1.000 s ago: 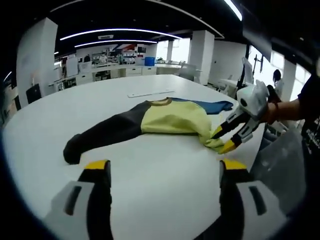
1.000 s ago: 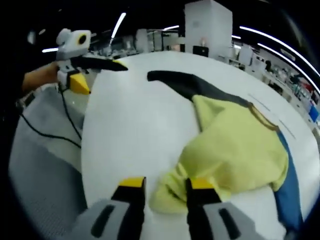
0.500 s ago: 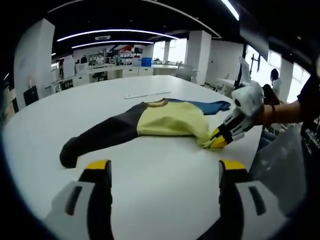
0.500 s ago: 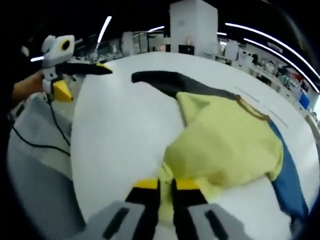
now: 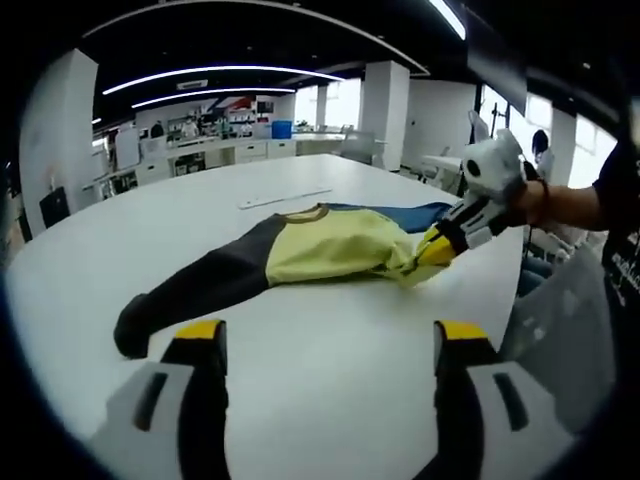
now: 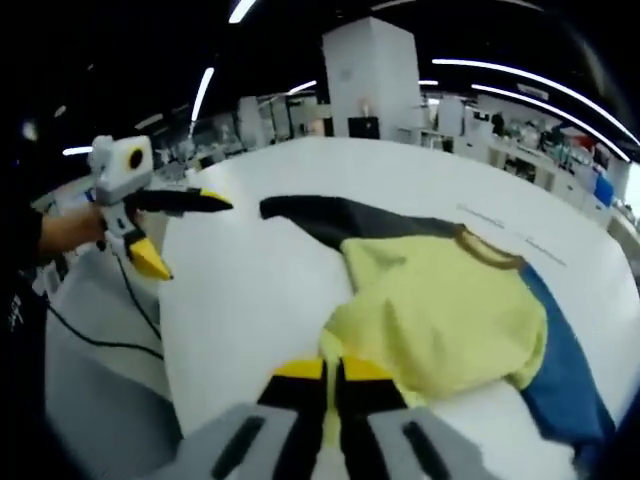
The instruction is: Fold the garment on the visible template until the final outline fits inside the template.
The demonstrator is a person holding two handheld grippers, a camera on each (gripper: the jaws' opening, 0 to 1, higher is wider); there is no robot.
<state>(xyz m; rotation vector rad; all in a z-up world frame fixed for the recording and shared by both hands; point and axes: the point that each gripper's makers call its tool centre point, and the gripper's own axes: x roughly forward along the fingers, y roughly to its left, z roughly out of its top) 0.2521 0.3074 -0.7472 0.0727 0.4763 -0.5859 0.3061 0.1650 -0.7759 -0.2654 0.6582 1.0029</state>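
The garment lies on the white table: yellow body, black sleeve stretched toward me, blue sleeve behind. My left gripper hovers open over bare table in front of it, holding nothing. From the right, my right gripper comes in, shut on the yellow hem and holding it just off the table. In the right gripper view, the right gripper pinches yellow fabric, with the black sleeve beyond. The left gripper stands open at the table's left edge.
A thin white strip lies on the table beyond the collar. The table's edge runs close by the right gripper, with grey material below it. A black cable hangs off the near side. Desks and pillars stand far behind.
My right gripper went from open around the yellow hem to shut on it, then raised the hem and drew it a little over the body. The left gripper stayed open.
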